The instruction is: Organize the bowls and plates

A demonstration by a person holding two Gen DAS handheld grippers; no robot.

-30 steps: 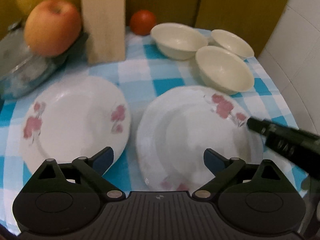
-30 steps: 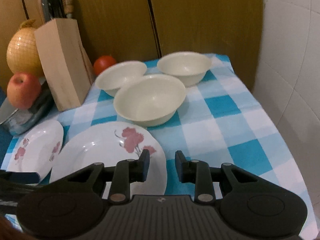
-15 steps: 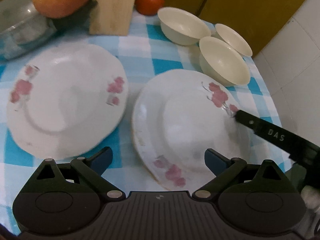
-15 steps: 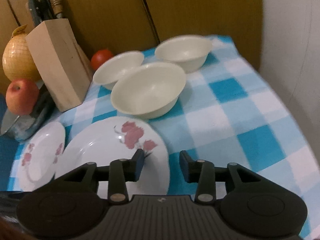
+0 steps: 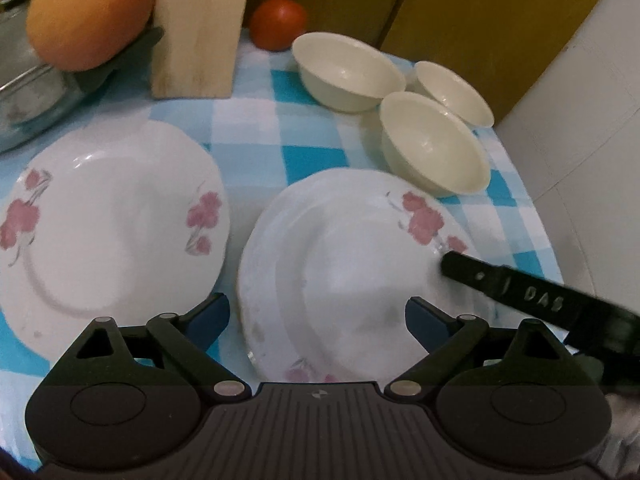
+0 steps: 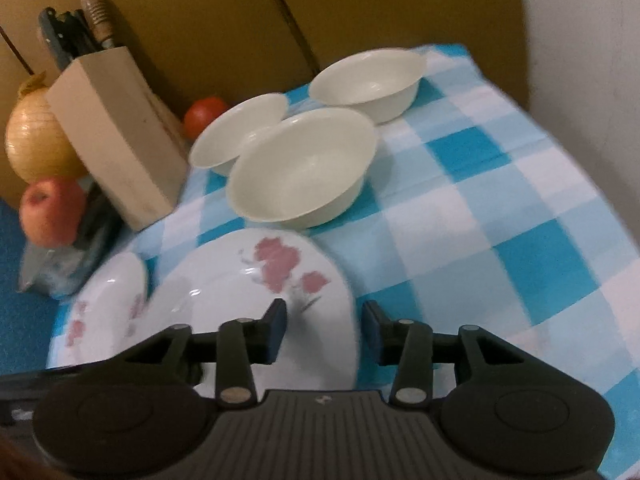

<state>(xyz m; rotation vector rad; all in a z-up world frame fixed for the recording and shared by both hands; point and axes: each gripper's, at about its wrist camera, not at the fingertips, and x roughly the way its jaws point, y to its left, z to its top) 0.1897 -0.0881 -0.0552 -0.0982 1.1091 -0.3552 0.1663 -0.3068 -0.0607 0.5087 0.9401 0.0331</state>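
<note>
Two white plates with pink flowers lie side by side on the checked cloth: a left plate (image 5: 112, 220) and a right plate (image 5: 352, 264) (image 6: 248, 300). Three cream bowls (image 5: 432, 144) (image 6: 304, 168) stand close together behind them. My left gripper (image 5: 316, 316) hovers over the right plate's near part, its jaws wide and closing, no pad touching. My right gripper (image 6: 324, 320) is open at that plate's right rim, one finger over the plate and the other over the cloth. In the left wrist view its finger (image 5: 520, 292) reaches in onto that rim.
A wooden knife block (image 5: 200, 28) (image 6: 116, 132), a tomato (image 5: 278, 22), an apple (image 5: 88, 12) on a glass lid, and an onion (image 6: 36, 144) line the back left. A brown wall stands behind, and a white tiled wall (image 5: 580, 140) closes the right side.
My right gripper's jaws have spread, and the right plate's rim now stands between them; its view has rolled and moved closer. My left gripper's view shifted slightly over the plates.
</note>
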